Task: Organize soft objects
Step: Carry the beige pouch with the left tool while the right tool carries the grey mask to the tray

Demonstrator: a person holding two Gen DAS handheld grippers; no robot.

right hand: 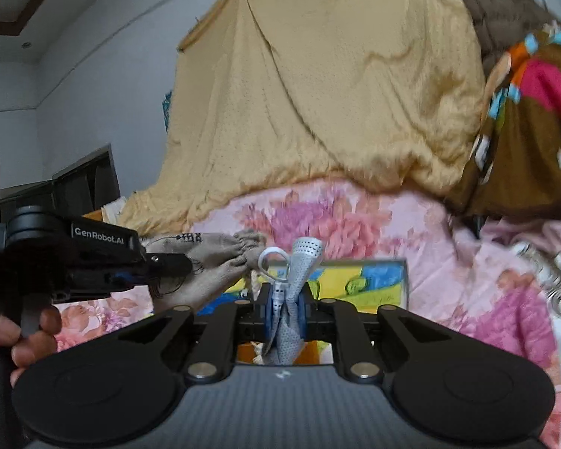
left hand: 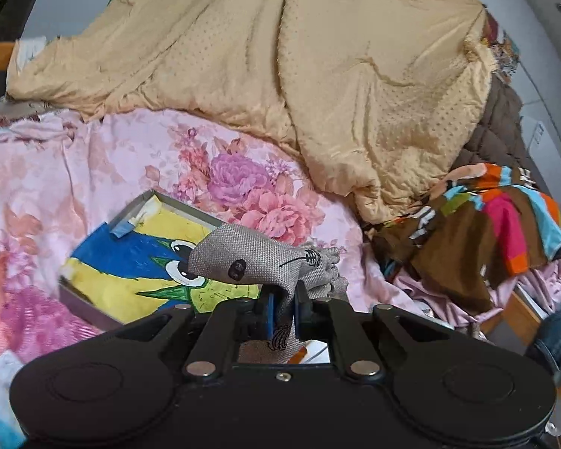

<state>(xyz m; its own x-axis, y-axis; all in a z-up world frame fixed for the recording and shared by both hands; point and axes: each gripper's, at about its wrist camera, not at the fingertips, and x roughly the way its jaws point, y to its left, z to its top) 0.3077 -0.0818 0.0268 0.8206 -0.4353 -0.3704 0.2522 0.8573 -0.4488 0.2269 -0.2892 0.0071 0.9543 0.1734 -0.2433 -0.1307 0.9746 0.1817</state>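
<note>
**Both grippers loaded over the bed**

Right now I have the grey burlap doll (left hand: 258, 258) pinched in my left gripper (left hand: 283, 305), jaws nearly together on a fold of its woven body below the stitched mouth. It hangs limp and bunched, so I judge it light, floppy and a bit coarse: good friction, no fragility. A pinch on the thick body cloth should hold better than one on the thin frayed limbs, which could slip or pull through.

My right gripper (right hand: 287, 308) is clamped narrowly on a pale perforated fabric strip (right hand: 299, 273) with a white ring (right hand: 270, 260) beside it. That piece looks thin and springy; it curls above the pads, so I would keep the grip low, where the layers are doubled.

Both items are held above a boxed cartoon picture (left hand: 138, 262) lying on the pink floral bedsheet (left hand: 74, 172). Beyond sits a heaped tan quilt (left hand: 280, 60), with a striped multicoloured cloth (left hand: 497, 232) to the right. In the right wrist view a hand (right hand: 22, 336) grips the left tool's handle.
</note>
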